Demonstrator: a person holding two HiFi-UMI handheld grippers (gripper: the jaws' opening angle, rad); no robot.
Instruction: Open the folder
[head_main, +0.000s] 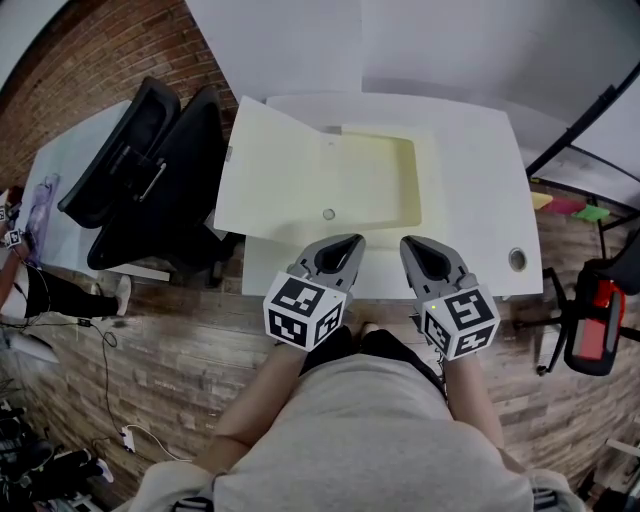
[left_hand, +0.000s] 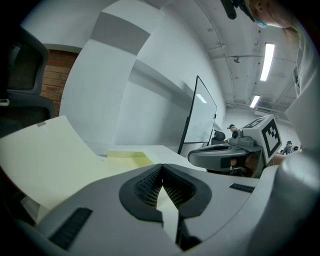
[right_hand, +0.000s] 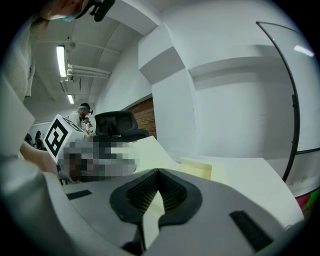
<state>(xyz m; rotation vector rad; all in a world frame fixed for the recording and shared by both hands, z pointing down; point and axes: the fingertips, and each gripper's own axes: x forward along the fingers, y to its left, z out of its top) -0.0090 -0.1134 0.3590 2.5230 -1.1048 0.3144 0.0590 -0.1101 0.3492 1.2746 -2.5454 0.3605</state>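
From the head view, the cream folder (head_main: 300, 180) lies spread on the white table (head_main: 480, 200) at twelve o'clock from both tools. Its cover is thrown toward nine o'clock and overhangs the table edge, while the yellower inner pocket faces up, so the opening looks done. The left gripper (head_main: 345, 243) and right gripper (head_main: 410, 243) sit side by side at six o'clock off the near edge, likely parked clear of the sheet. In the left gripper view, the jaws are pressed together on nothing, and the folder (left_hand: 55, 155) rises pale and smooth at ten o'clock. The right gripper view likewise shows its tips (right_hand: 159, 172) together and empty, with the folder (right_hand: 150, 155) at twelve o'clock.
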